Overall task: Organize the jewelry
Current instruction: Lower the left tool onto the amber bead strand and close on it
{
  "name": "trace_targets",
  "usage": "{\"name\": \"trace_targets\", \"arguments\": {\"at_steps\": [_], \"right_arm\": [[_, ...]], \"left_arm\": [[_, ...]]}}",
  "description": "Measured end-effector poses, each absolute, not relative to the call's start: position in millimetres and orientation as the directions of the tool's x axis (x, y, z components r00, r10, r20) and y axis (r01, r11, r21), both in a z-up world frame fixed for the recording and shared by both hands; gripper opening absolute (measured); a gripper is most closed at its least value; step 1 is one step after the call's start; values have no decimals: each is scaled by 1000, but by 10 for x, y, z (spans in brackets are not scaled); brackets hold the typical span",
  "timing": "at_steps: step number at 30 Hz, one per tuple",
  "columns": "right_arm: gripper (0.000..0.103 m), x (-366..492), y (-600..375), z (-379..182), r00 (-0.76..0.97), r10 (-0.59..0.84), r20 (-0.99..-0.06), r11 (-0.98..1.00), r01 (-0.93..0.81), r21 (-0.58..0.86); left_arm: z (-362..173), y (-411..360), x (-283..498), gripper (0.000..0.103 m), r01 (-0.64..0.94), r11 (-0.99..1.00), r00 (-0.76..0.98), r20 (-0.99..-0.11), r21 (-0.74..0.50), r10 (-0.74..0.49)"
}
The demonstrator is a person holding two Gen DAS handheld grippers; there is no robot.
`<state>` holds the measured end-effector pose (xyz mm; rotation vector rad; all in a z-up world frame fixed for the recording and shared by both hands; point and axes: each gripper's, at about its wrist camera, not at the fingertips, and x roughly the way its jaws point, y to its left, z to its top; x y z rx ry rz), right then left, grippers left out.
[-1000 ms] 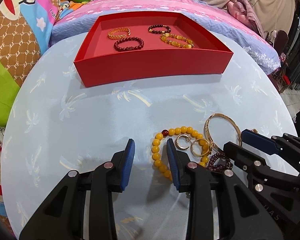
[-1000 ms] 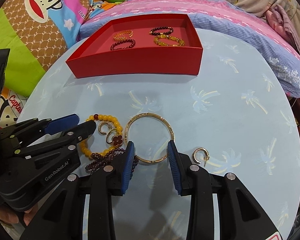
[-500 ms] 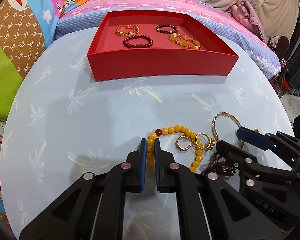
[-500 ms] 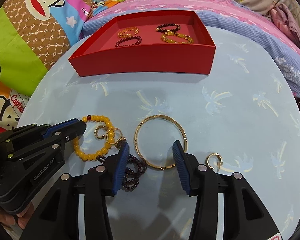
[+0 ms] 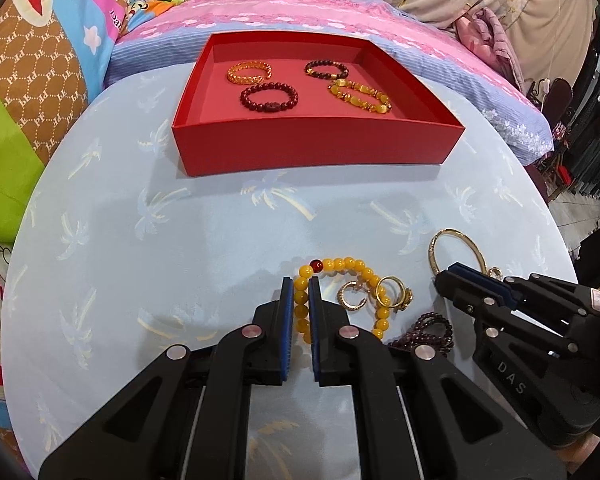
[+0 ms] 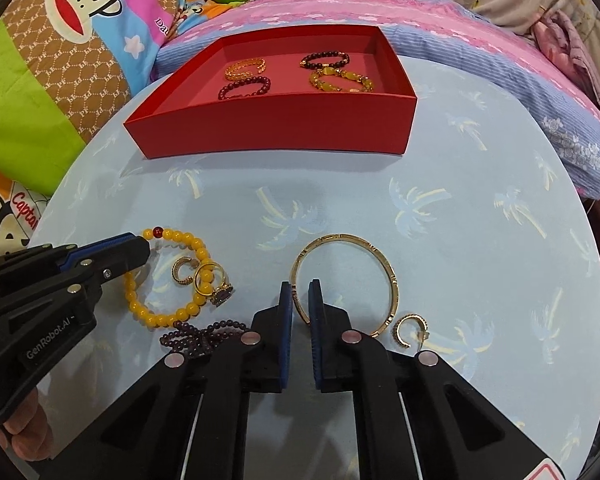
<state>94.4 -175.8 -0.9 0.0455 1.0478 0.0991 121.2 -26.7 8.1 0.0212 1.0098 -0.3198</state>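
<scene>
On the bench (image 5: 180, 240), well in front of the red tray (image 5: 316, 152), the left tongs (image 5: 301, 292) are pinching the yellow bead bracelet (image 5: 364, 276). Beside it, the right tongs (image 6: 300, 296) are gripping the gold bangle (image 6: 384, 264).

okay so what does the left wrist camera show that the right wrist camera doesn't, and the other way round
Only the left wrist view looks straight between the left gripper pads, closed on the yellow beaded bracelet. Only the right wrist view shows the right gripper pinching the thin gold bangle, plus the whole small gold hoop earring beside it. Both show the red tray holding four bracelets, and the dark purple bead strand.
</scene>
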Motion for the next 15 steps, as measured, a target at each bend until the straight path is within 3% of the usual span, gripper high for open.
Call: {"name": "trace_targets", "arguments": {"at_steps": [2,5,6,15], "right_arm": [[13,939,-1760,0,499,109,-859,994,-60,91],[44,911,-1784,22,514,98,-852,995,-48,85],[48,895,-1792,34,522,90,-848,996,-46,77],[48,953,-1850,-24,521,59,-852,998,-25,54]], "left_arm": [[79,-273,1219,7,272,954,487,-837,-126,-249],[61,-273,1219,7,269,955,482,-841,-126,-247],[50,-270,1222,7,267,955,479,-843,-126,-245],[-12,-280,1226,7,267,955,465,-851,-128,-245]]}}
